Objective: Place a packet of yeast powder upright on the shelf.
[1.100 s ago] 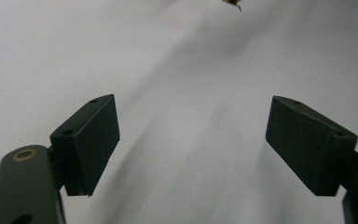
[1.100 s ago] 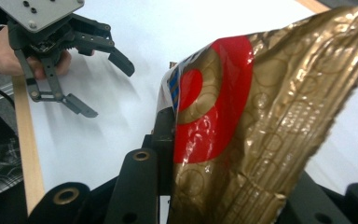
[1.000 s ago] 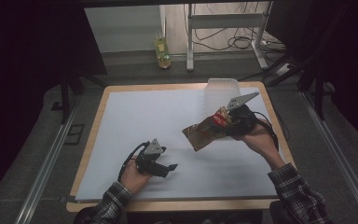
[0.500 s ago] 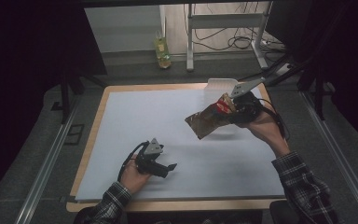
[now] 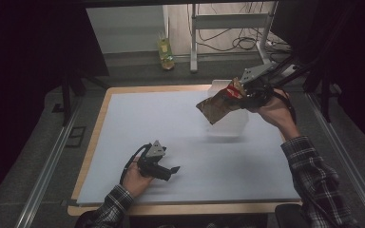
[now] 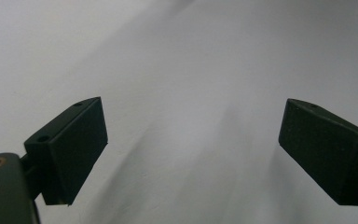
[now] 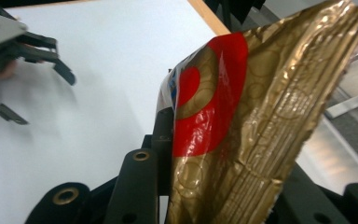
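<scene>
one snack bag [image 7: 242,126] | crinkled gold foil | red patches

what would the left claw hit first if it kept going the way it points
Probably nothing: the left claw, open and empty, lies low over the white table sheet, with bare sheet ahead. Depth is unclear; tipped slightly down, it would meet the sheet.
</scene>
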Available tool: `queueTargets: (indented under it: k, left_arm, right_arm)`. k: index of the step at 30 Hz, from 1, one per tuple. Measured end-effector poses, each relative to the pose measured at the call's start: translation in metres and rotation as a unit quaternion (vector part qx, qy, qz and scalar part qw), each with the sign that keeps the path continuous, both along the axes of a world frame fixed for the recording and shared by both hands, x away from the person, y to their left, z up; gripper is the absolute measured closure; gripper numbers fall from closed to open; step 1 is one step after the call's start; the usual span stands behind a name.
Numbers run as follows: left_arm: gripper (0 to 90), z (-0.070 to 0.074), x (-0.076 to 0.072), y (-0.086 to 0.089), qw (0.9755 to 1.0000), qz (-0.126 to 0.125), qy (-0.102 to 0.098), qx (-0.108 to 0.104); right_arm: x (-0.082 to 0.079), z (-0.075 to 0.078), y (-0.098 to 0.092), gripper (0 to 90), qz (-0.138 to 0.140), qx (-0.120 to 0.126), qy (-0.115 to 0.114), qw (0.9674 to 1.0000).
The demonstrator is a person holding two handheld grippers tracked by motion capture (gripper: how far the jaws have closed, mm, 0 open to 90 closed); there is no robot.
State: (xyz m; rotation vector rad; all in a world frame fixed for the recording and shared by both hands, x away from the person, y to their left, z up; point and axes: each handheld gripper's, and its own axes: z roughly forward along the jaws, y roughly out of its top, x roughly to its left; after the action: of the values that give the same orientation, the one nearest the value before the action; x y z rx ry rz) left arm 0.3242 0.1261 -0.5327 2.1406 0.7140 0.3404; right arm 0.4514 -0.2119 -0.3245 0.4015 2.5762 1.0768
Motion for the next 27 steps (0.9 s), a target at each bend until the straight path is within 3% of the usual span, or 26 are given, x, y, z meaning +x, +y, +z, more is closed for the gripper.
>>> queueTargets:
  k: [11,22,27]
  left_arm:
    - [7.8,0.0,0.001,0.001,1.0,-0.004,0.003,-0.004]
    - [7.8,0.0,0.001,0.002,1.0,-0.005,0.006,-0.003]
    - [7.9,-0.001,0.002,0.003,1.0,-0.005,0.005,-0.002]
  right_arm:
    - [0.032,0.007,-0.015,70.1,-0.01,-0.037,-0.033,0.9987]
    - [0.054,0.006,-0.025,70.2,-0.003,-0.071,-0.052,0.9961]
    - [0.063,0.0,-0.027,70.3,0.013,-0.083,-0.055,0.9949]
